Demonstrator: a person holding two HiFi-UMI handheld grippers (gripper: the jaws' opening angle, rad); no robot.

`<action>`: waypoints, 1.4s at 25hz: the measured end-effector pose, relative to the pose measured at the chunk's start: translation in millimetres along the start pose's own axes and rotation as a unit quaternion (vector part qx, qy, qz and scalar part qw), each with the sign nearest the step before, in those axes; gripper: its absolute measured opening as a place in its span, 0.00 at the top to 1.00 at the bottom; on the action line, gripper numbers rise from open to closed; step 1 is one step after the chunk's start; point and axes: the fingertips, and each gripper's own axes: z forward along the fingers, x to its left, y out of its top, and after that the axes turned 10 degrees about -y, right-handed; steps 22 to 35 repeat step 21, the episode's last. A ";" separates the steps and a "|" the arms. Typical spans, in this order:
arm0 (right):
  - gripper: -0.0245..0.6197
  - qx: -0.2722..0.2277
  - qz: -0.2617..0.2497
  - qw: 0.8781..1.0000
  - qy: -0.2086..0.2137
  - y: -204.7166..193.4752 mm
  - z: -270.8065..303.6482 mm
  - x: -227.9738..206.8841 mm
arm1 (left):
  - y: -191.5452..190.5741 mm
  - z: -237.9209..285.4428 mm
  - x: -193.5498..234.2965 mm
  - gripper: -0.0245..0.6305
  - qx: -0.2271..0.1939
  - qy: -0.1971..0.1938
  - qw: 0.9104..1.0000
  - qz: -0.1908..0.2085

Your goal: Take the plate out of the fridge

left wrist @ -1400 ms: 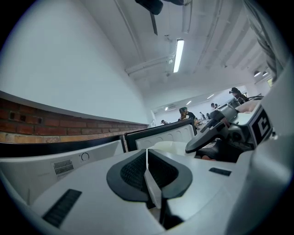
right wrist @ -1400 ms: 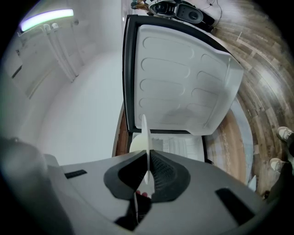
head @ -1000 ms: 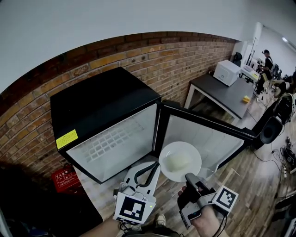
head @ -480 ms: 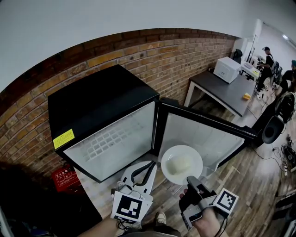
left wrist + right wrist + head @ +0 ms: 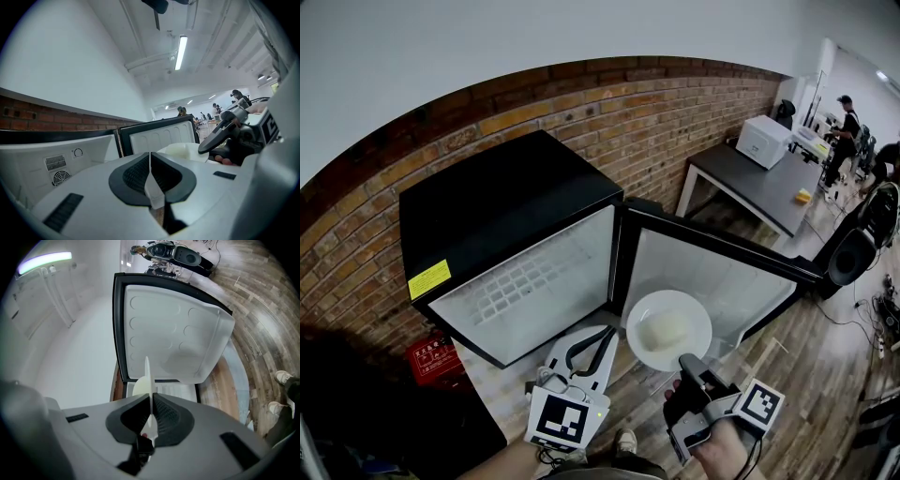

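The right gripper pinches the rim of the white plate, already out of the fridge by its open door — hold it flat and tight so the white food lump cannot slide off — the left gripper is closed on nothing.

The plate sits before the open fridge door, right of the fridge, with the left claw just left of it

yellow sticker on fridge, red box lettering, both unreadable
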 end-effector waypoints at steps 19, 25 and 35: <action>0.91 0.005 -0.001 1.000 0.017 0.0 -8.0 10.0 | 9.1 1.8 -5.6 0.93 -0.008 0.000 1.000 0.006; 0.91 0.007 -0.001 1.000 0.021 -1.4 -8.8 12.6 | 10.5 1.3 -5.5 0.93 -0.009 0.001 1.000 0.007; 0.91 0.007 -0.001 1.000 0.021 -1.4 -8.8 12.6 | 10.5 1.3 -5.5 0.93 -0.009 0.001 1.000 0.007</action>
